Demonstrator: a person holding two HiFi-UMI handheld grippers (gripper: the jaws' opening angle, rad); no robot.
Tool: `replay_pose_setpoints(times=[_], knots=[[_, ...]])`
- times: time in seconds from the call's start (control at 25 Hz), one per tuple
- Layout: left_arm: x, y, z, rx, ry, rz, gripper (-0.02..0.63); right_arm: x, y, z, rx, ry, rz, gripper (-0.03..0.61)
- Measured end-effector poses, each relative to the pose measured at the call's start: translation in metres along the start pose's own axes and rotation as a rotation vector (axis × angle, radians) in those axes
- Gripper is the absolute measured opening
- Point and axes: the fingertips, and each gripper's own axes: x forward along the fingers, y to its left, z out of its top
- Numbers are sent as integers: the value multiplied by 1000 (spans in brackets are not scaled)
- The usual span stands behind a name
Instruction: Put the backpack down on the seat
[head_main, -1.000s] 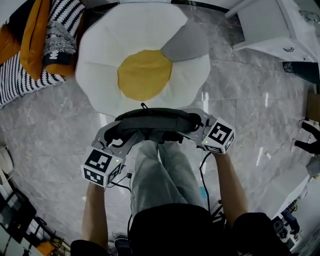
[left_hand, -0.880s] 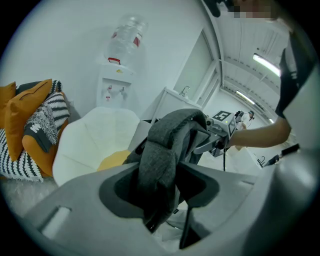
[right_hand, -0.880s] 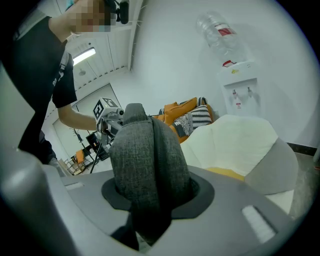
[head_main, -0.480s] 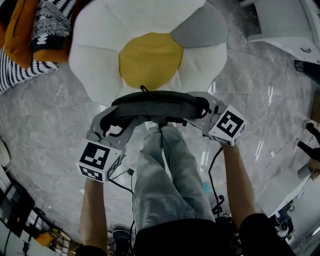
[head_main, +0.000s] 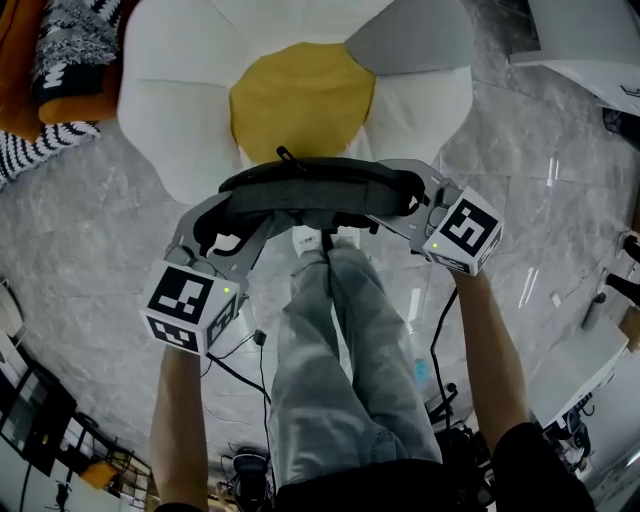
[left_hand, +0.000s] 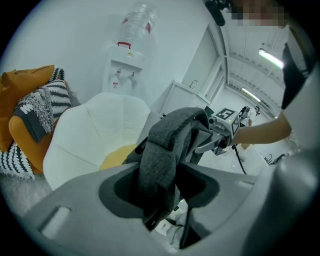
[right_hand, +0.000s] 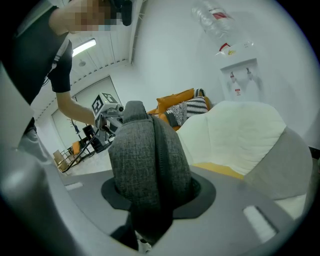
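Looking down now on a glossy grey marble-look floor (head_main: 90, 260), and this reads as a cosy lounge corner staged inside a studio or lab. There's a flower-shaped seat (head_main: 160, 110), white petals round a yellow centre (head_main: 300, 100), with an orange cushion (left_hand: 25, 82) and a black-and-white striped throw (left_hand: 52, 100) piled beside it, which are homely touches. But against the bare white wall stands a water dispenser (left_hand: 122, 75) with its bottle (left_hand: 134, 27) on top, which is plain office fare. Strip lights (left_hand: 270, 57) run overhead, loose black cables (head_main: 240, 380) trail across the floor, and plain white cabinets (head_main: 585, 45) sit off to the side.
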Motion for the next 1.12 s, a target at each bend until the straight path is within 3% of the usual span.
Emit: replay_pose_setpoints(times=[0.48, 1.12], knots=[[47, 29, -18, -21, 81, -1, 206, 26, -40, -38, 24, 50, 29, 160], [115, 84, 11, -16, 75, -17, 213, 52, -128, -46, 84, 56, 15, 184]])
